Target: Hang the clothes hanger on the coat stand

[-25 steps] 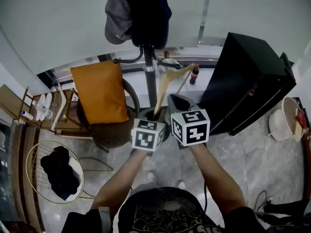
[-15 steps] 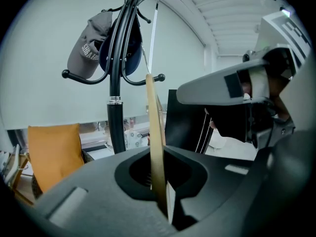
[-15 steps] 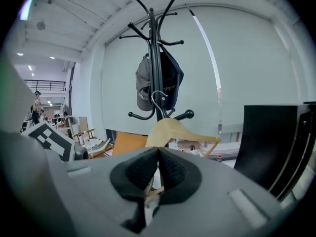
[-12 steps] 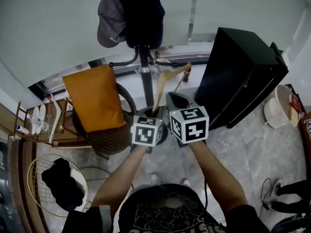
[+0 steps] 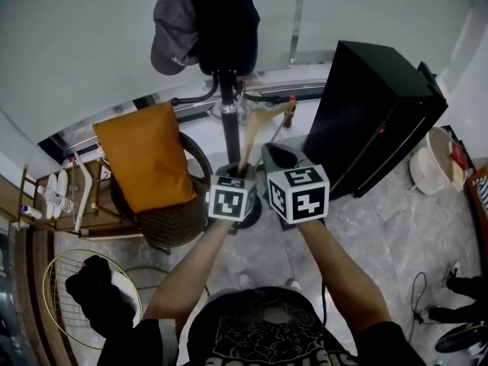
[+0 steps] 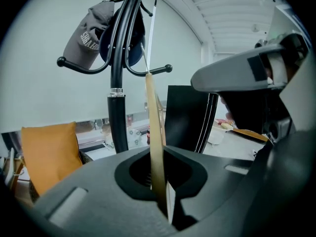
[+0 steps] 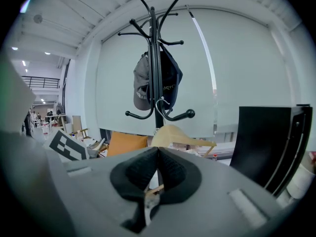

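1. The left gripper (image 6: 159,157) is clamped shut on the wooden clothes hanger (image 6: 154,127), which is seen edge-on between its jaws.
2. The right gripper (image 7: 157,154) is closed as well, with the hanger's thin bar pinched low between its jaws.
3. The hanger is held just in front of the coat stand (image 7: 157,73), below its lower hooks.

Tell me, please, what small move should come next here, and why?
Probably lift the hanger slightly toward the stand's lower peg. Both the left gripper and right gripper are shut on it, and its hook seems to hang just short of that peg, not over it.
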{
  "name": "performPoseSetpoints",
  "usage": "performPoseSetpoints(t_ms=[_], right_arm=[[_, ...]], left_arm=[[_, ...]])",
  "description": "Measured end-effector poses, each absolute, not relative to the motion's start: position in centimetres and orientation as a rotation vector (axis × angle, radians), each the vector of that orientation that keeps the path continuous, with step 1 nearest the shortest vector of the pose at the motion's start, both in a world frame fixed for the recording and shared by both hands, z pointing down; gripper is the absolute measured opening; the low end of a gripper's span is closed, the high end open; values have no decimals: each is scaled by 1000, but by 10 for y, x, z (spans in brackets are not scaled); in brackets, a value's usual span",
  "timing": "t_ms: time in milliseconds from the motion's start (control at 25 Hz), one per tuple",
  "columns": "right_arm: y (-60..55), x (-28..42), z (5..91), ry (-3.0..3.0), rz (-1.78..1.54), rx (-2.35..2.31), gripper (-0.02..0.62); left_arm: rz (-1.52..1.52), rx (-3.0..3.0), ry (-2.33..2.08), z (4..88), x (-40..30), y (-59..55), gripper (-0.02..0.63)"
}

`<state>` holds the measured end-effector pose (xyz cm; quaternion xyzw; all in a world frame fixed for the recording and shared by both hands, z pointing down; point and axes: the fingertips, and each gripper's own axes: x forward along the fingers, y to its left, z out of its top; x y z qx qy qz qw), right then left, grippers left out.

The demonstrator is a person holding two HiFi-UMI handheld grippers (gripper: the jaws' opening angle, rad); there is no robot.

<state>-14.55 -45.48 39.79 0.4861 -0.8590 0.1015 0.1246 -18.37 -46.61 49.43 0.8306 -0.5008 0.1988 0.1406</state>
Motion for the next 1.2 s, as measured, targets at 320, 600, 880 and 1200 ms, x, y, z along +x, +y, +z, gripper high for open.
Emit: performPoseSetpoints(t_ms=[320, 600, 880, 1200], right_arm=[[-460, -144, 399, -2486, 284, 1441, 2], [-468, -141, 401, -2473, 276, 1456, 2], [-470, -139, 403, -2473, 284, 1459, 2], [-471, -136, 409, -2465, 296, 1458, 2]], left_arm=[[601, 2395, -1427, 506, -184, -480, 18], [634, 2394, -1413, 515, -180, -488, 18], [691, 2375, -1408, 524, -179, -491, 18], [700, 2349, -1400, 538, -180, -493, 20]])
